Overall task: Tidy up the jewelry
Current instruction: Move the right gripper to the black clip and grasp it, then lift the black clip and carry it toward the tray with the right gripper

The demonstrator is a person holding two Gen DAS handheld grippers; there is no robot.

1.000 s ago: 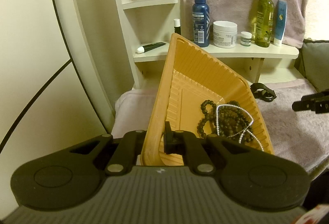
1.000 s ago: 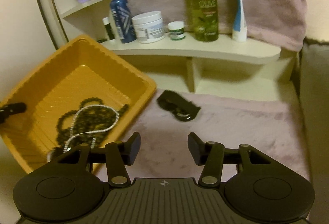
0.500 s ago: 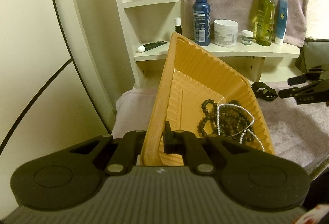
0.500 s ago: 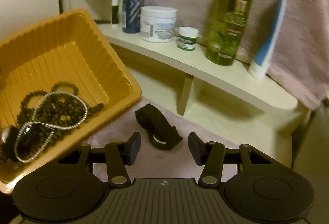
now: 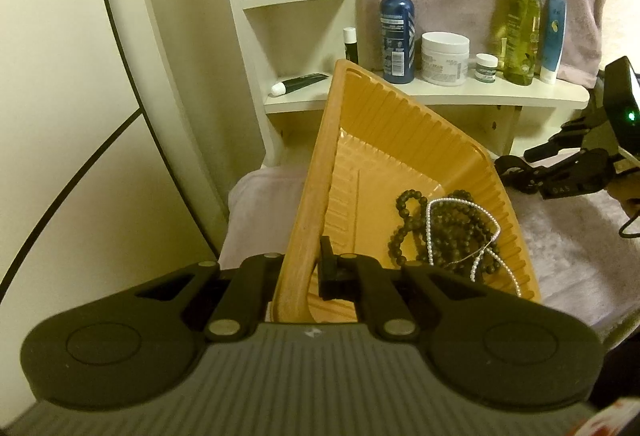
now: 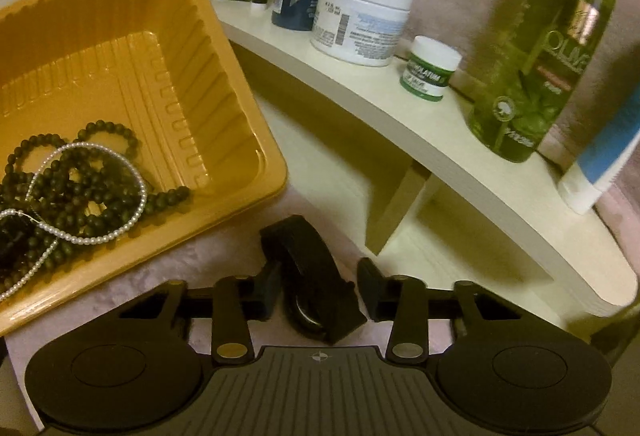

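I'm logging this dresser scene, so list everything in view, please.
tray: one, orange, on the pink cloth, its rim clamped
dark bead strand: one, in the tray
pearl strand: one, white, on the beads
black watch: one, on the cloth beside the tray
blue spray bottle, white jar, small green jar, green bottle, blue tube: one each, on the shelf
left gripper: shut on the tray
right gripper: closing around the watch, pads not yet pressing
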